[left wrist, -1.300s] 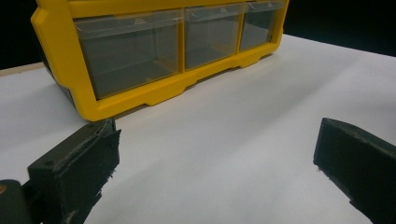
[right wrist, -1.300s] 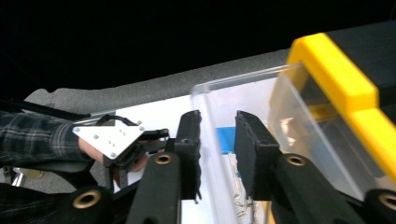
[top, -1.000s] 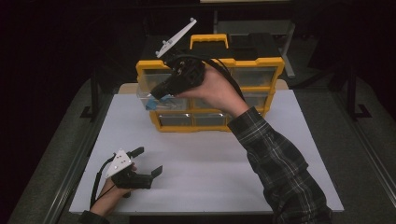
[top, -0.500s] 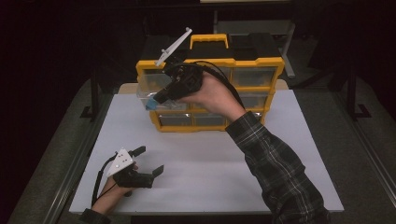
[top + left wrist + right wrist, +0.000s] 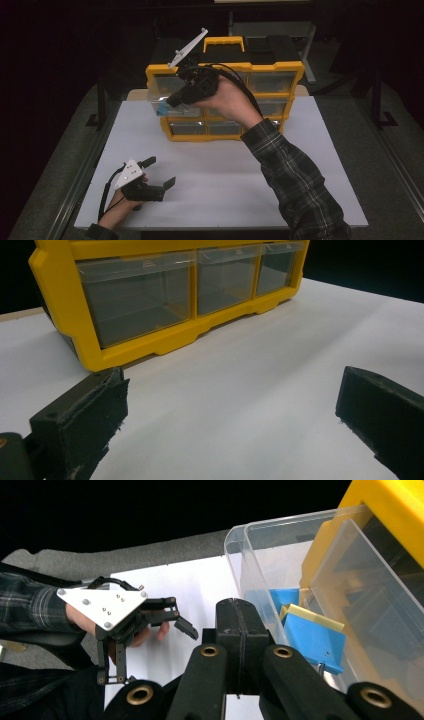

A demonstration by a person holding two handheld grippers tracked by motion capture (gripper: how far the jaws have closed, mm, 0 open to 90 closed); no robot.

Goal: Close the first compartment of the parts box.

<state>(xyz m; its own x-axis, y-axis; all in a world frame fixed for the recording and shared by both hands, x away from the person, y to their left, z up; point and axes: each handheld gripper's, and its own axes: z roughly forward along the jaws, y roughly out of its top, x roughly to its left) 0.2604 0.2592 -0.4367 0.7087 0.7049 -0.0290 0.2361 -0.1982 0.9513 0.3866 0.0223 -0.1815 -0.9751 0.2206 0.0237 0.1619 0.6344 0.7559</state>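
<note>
Right tool (image 5: 170, 103) raised at the left end of the yellow plastic drawer organiser (image 5: 277, 67), jaws clenched together with nothing between them. Its tip sits just beside the rim of a clear plastic drawer (image 5: 260, 555) pulled out from the organiser's left column. Inside the drawer: blue and yellow foam pieces (image 5: 312, 635). Left tool (image 5: 160, 172) rests low on the white worktop (image 5: 225, 175), well apart from the organiser, jaws released and spread wide, nothing between them.
</note>
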